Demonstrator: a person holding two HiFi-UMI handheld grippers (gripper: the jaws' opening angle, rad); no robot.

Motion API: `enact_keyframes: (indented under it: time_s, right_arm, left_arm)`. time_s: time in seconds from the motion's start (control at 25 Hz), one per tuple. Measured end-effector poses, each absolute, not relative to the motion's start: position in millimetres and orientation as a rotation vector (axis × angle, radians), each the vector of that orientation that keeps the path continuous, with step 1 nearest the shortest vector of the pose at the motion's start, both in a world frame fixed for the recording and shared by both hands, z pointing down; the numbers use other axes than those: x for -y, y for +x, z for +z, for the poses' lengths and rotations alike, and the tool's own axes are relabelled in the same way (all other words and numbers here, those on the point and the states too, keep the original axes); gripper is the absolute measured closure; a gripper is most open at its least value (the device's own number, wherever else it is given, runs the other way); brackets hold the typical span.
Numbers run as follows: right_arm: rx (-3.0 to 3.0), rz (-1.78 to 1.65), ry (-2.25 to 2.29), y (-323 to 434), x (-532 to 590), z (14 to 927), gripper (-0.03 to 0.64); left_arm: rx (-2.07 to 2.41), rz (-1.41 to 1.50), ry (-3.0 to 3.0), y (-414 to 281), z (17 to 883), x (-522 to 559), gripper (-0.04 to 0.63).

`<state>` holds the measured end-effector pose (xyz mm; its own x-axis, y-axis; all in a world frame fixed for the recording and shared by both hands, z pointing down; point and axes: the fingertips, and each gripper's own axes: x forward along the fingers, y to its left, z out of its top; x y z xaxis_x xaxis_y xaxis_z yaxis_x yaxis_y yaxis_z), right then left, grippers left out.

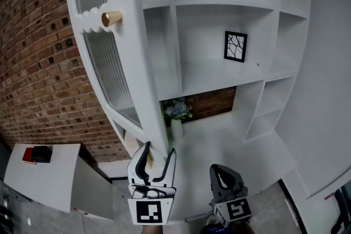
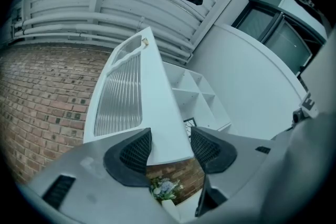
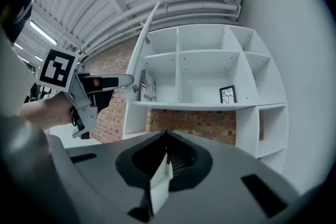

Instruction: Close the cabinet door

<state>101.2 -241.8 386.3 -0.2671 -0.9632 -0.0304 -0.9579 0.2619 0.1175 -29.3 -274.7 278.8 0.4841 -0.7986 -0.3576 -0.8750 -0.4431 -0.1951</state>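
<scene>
The white cabinet door (image 1: 129, 57) stands swung open, with ribbed glass panels and a gold knob (image 1: 111, 18) on its face. My left gripper (image 1: 159, 149) straddles the door's bottom corner; in the left gripper view both pads (image 2: 135, 152) press the door's edge (image 2: 167, 134), so the left gripper (image 2: 170, 149) is shut on it. Behind the door the white shelf cabinet (image 1: 219, 5) shows open compartments. My right gripper (image 1: 222, 173) hangs lower right of the left one, shut and holding nothing, and faces the shelves (image 3: 210, 106) with the jaws of my right gripper (image 3: 167, 160) closed together.
A black-framed picture (image 1: 235, 46) stands on a middle shelf, and a vase of flowers (image 1: 176, 112) stands below by the door's lower end. A brick wall (image 1: 38, 63) runs along the left. A low white cabinet (image 1: 49, 181) with a red book (image 1: 36, 155) stands at lower left.
</scene>
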Motion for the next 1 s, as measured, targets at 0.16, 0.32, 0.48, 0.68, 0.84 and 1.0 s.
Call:
enact_keyframes:
  time_s: [0.16,0.32,0.48,0.68,0.84,1.0]
  right_arm:
    - [2.445,-0.183,1.886,114.5,250.8,385.5,0.615]
    - [2.439,-0.180,1.899,131.6,263.4,381.5,0.615]
    - [2.442,-0.189,1.892,138.8,279.5,380.3,0.615]
    - [2.456,-0.188,1.869,140.7,298.2,382.6,0.615]
    - [2.466,-0.183,1.862,144.4,313.6,382.5,0.615]
    - [2.478,-0.179,1.855,148.8,326.8,382.0,0.615]
  left_arm:
    - [-1.409,0.283,-2.385,-17.7,279.8,286.7,0.360]
    - [-1.387,0.277,-2.367,-6.2,274.5,300.6,0.359]
    - [-1.387,0.285,-2.360,6.6,274.7,317.8,0.359]
    - [-1.343,0.256,-2.369,17.8,274.6,340.0,0.360]
    - [-1.346,0.285,-2.375,22.9,274.4,355.6,0.372]
    - [-1.366,0.274,-2.345,23.1,273.2,367.9,0.416]
